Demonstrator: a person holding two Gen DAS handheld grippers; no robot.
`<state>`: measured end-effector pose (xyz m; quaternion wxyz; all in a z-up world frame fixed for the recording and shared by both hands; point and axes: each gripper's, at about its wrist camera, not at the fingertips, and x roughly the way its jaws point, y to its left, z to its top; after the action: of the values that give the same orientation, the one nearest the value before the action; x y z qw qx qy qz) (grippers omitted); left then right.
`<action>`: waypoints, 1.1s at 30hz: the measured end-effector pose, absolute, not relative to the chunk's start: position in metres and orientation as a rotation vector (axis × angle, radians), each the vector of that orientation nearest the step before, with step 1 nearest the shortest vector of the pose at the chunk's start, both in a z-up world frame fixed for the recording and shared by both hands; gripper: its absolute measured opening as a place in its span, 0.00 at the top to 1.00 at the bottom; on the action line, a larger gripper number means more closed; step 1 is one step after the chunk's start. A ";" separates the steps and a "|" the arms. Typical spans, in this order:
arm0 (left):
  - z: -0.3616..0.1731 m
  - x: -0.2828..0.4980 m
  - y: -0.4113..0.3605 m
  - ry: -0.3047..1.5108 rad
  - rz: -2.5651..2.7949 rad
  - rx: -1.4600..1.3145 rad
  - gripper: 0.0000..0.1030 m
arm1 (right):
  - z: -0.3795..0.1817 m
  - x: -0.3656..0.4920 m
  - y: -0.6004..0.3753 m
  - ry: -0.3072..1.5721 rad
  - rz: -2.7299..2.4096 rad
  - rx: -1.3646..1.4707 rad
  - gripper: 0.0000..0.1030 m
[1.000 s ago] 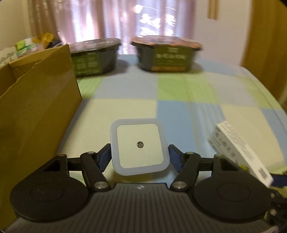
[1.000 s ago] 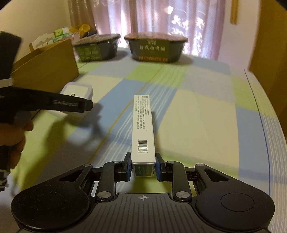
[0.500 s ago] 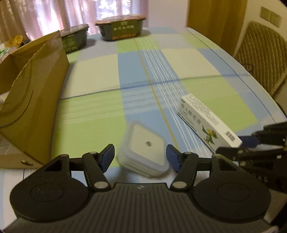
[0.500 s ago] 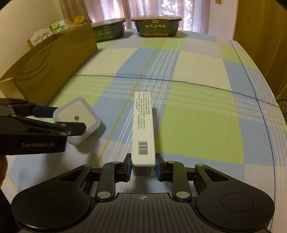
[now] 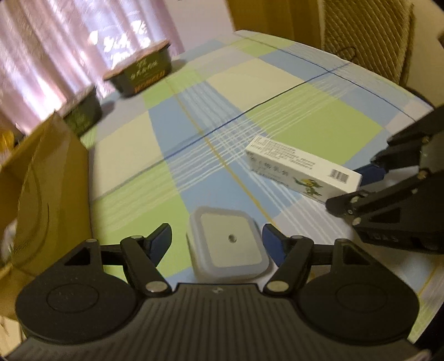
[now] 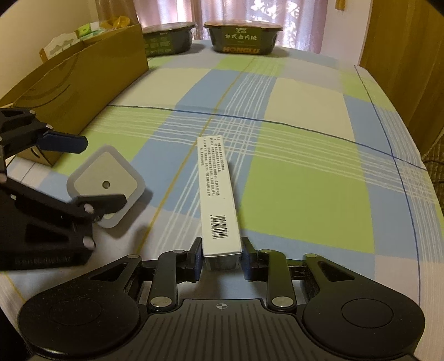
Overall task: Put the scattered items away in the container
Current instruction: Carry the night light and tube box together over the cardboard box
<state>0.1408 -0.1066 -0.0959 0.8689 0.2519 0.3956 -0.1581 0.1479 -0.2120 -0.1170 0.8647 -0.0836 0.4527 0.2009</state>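
"HONGLU" on dark food tub (image 6: 242,37), barcode on white carton (image 6: 219,200)

At the table's far edge you see two dark instant-meal bowls (image 6: 241,37) (image 6: 168,38) on the checked tablecloth (image 6: 302,177), pink curtains (image 5: 41,55) behind, a wicker chair (image 5: 369,36) nearby.

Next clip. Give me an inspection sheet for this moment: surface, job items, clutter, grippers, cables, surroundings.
Surface: table under a checked cloth in blue, green and cream.
Job's things: white square device and long white carton lie on the cloth, apart; cardboard box stands open at the left edge.
Clutter: two dark food bowls at the far edge; packets beyond the box.
Grippers: left gripper open, fingers either side of the device, not touching; right gripper fingers flank the carton's near end with slight gaps.
Cables: nothing seen.
Surroundings: pink curtains, woven chair.
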 end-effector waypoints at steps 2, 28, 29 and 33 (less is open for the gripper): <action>-0.098 0.138 -0.114 0.818 -0.328 0.567 0.33 | -0.116 0.149 -0.215 0.938 0.405 -0.160 0.32; -0.107 0.135 -0.103 0.802 -0.345 0.748 0.35 | -0.111 0.158 -0.227 0.926 0.392 -0.049 0.32; -0.110 0.133 -0.107 0.787 -0.357 0.791 0.35 | -0.110 0.158 -0.227 0.925 0.392 -0.047 0.32; -0.125 0.133 -0.118 0.774 -0.392 0.934 0.34 | -0.109 0.159 -0.228 0.925 0.394 -0.035 0.32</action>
<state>0.1332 -0.1181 -0.1251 0.8036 0.4362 0.3611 -0.1831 0.1590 -0.2282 -0.1093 0.8761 -0.0165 0.4433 0.1890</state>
